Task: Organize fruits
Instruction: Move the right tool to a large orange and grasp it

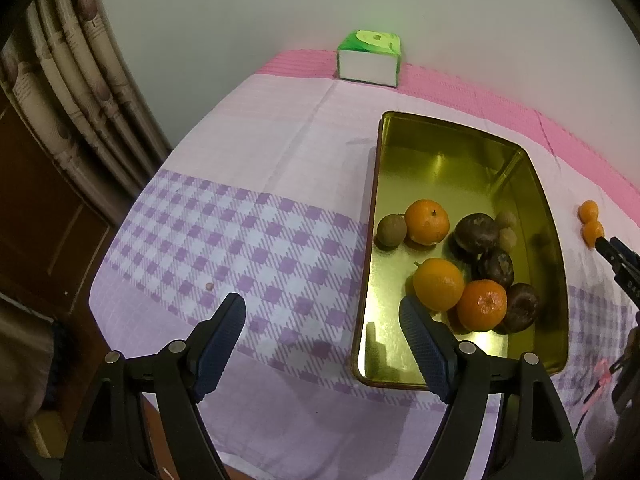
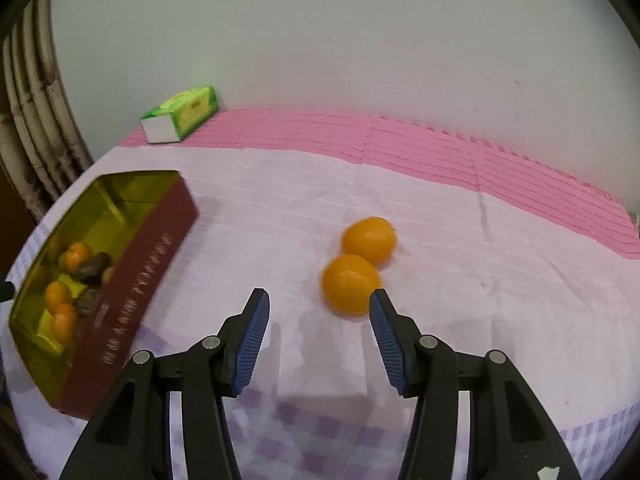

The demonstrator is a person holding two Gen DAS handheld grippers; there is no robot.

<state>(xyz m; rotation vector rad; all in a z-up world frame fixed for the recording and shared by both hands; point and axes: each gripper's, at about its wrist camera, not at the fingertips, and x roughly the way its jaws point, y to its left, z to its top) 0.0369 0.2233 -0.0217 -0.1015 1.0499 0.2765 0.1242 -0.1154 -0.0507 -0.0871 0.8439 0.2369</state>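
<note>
A gold-lined tin (image 1: 440, 172) with dark red outer walls (image 2: 148, 276) lies on the checked cloth. It holds three oranges (image 1: 427, 222), three dark brown fruits (image 1: 476, 233) and a few small tan ones (image 1: 391, 231). My left gripper (image 1: 320, 302) hangs open above the tin's near left rim with nothing between its fingers. Two more oranges, one nearer (image 2: 351, 283) and one farther (image 2: 369, 242), sit touching on the cloth right of the tin. My right gripper (image 2: 319, 294) is open just short of the nearer one, whose right side is beside the right fingertip (image 2: 378, 300). It holds nothing.
A green tissue pack (image 1: 368, 60) stands at the table's far edge by the white wall. A curtain (image 1: 80, 92) hangs beyond the left edge. A small crumb (image 1: 208, 287) lies on the purple checks. A pink band (image 2: 440, 148) of cloth runs along the back.
</note>
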